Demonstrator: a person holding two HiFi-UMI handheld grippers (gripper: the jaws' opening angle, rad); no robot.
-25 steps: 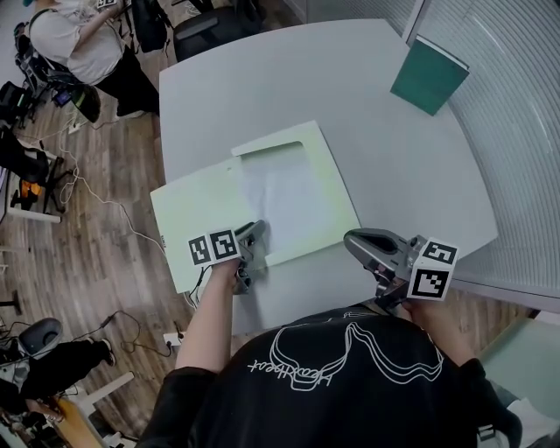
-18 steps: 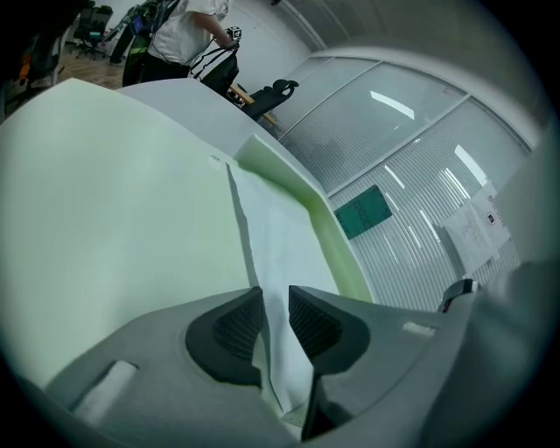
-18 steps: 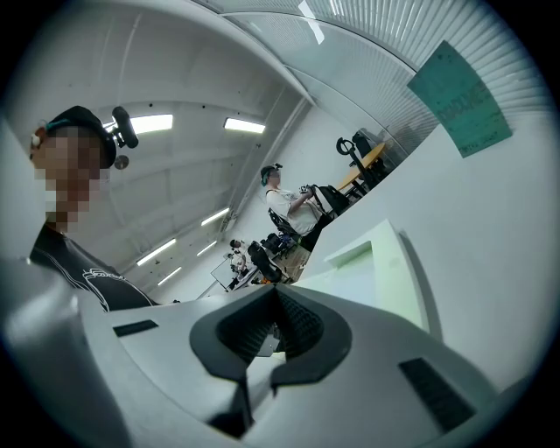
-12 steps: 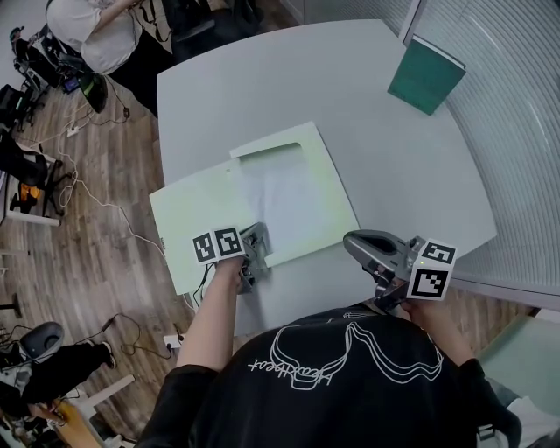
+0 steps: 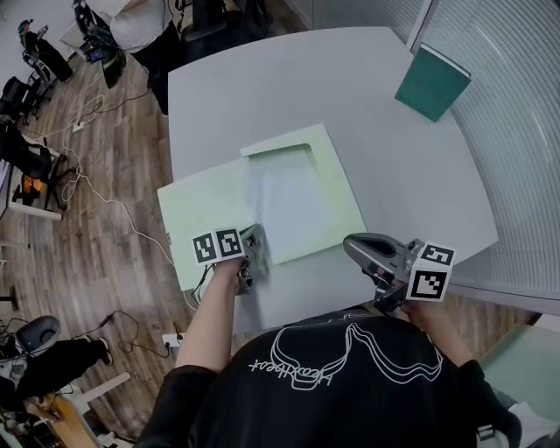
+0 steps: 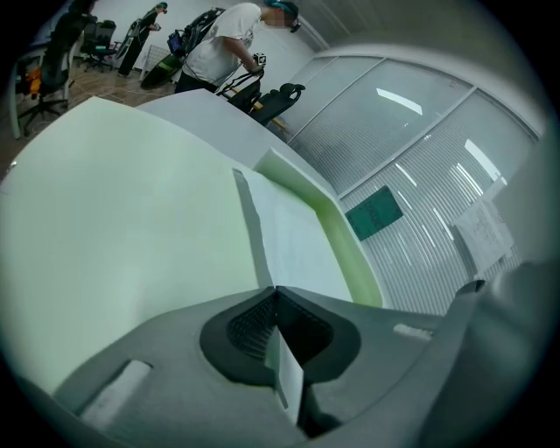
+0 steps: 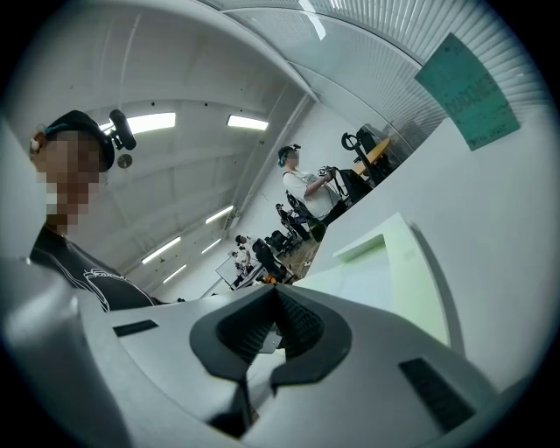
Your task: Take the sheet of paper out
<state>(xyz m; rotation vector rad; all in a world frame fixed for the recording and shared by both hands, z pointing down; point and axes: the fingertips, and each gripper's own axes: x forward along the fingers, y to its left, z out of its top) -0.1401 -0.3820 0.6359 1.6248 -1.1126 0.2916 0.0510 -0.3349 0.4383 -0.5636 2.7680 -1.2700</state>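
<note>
An open pale green folder (image 5: pixel 206 210) lies on the grey table (image 5: pixel 262 79), with a white sheet of paper (image 5: pixel 289 197) resting on its right half. My left gripper (image 5: pixel 258 241) sits at the folder's near edge, jaws closing tight on the sheet's near edge. In the left gripper view the sheet (image 6: pixel 289 236) runs back between the pads of the left gripper (image 6: pixel 276 293) and is pinched there. My right gripper (image 5: pixel 350 245) hovers at the table's near edge, right of the folder, shut and holding nothing. The right gripper view shows that gripper (image 7: pixel 276 293) with the folder (image 7: pixel 411 280) beyond it.
A dark green book (image 5: pixel 431 83) lies at the table's far right corner, beside a window with blinds. A person (image 5: pixel 144 22) stands beyond the far left corner among chairs and gear. Cables trail over the wooden floor (image 5: pixel 96 219) on the left.
The left gripper's jaws have come together on the sheet's near edge, barely shifting. The right gripper has stayed put. The person at the back has moved across the top of the view.
</note>
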